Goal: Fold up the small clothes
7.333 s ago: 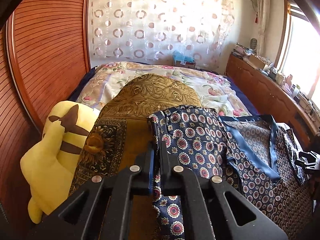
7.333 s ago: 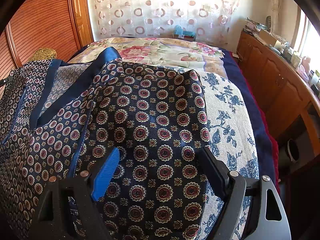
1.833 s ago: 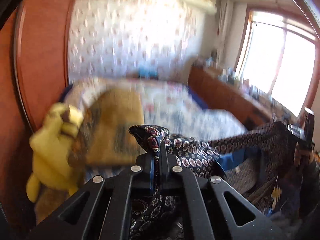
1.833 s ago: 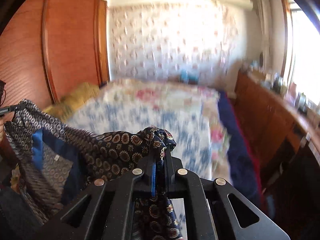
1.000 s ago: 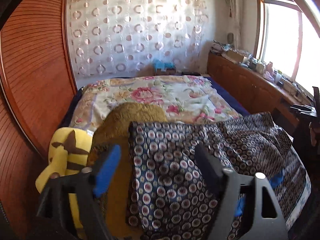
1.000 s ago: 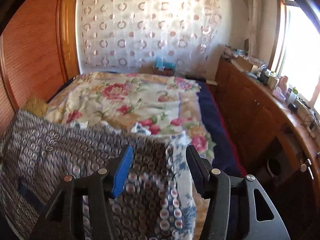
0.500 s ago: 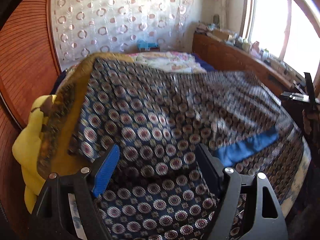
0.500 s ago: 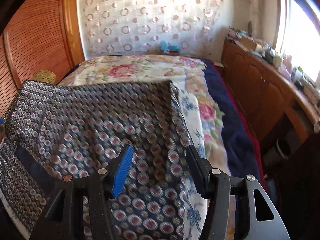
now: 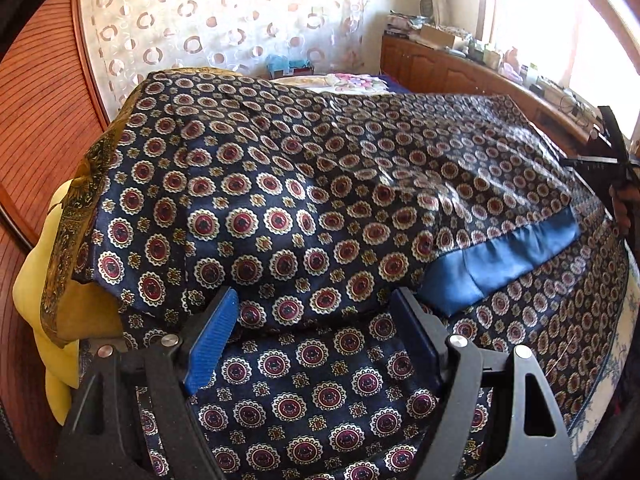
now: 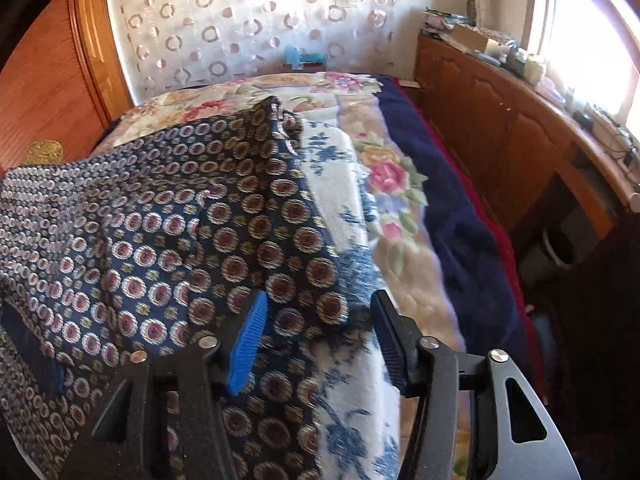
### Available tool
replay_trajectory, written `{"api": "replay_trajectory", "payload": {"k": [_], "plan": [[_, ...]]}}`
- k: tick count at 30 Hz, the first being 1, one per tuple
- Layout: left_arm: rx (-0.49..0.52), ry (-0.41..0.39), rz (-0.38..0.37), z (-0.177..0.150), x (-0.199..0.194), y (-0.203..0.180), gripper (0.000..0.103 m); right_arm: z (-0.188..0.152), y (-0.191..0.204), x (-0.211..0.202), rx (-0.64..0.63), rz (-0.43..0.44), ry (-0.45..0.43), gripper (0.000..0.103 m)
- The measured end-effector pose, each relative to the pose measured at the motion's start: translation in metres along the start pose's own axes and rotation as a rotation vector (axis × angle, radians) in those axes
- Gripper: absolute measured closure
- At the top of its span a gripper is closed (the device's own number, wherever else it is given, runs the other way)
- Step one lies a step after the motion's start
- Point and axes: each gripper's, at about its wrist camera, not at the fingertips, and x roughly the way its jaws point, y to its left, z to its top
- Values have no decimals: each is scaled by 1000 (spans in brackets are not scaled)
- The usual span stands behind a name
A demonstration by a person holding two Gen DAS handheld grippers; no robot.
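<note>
A navy garment with red-and-white medallions [image 9: 304,208] lies spread and folded over on the bed, its plain blue band [image 9: 504,256] showing at the right. In the right wrist view the garment [image 10: 168,232] covers the left half, its right edge over a white-and-blue floral cloth [image 10: 340,208]. My left gripper [image 9: 316,320] is open and empty, low over the near fold of the garment. My right gripper [image 10: 318,316] is open and empty, over the garment's right corner. The right gripper also shows at the far right of the left wrist view [image 9: 616,160].
A yellow plush toy [image 9: 36,280] and a gold patterned cushion [image 9: 76,216] lie at the left by the wooden wardrobe. A floral quilt [image 10: 384,184] and a dark blue blanket [image 10: 460,216] cover the bed. A wooden cabinet [image 10: 512,128] with clutter runs along the right.
Both grippers, earlier shut on the lifted garment, have opened and let it go. The garment now lies folded on the bed; both grippers have dropped closer to it.
</note>
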Motion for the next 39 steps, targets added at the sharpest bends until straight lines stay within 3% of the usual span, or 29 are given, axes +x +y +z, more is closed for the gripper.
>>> {"api": "replay_trajectory", "payload": {"k": [2, 6, 9, 12, 24, 29, 35, 37, 39], "plan": [[7, 20, 2, -1, 4, -1, 22, 6, 6, 5, -5, 7, -2, 57], [5, 25, -7, 0, 5, -3, 18, 3, 26, -1, -60, 54, -21, 83], [13, 31, -15, 0, 6, -5, 15, 4, 35, -16, -95, 95, -51, 95], [13, 32, -16, 1, 6, -6, 15, 5, 42, -26, -118, 105, -66, 96], [6, 32, -14, 1, 8, -6, 15, 5, 52, 0, -50, 55, -19, 96], [-3, 29, -9, -1, 6, -5, 15, 3, 47, 0, -44, 68, -40, 92], [-45, -25, -11, -6, -11, 3, 15, -6, 52, 2, -78, 63, -62, 72], [-55, -37, 16, -8, -19, 7, 15, -7, 57, 1, -98, 15, -59, 55], [-73, -51, 36, -10, -28, 13, 15, -7, 57, 1, -93, 2, -58, 53]]}}
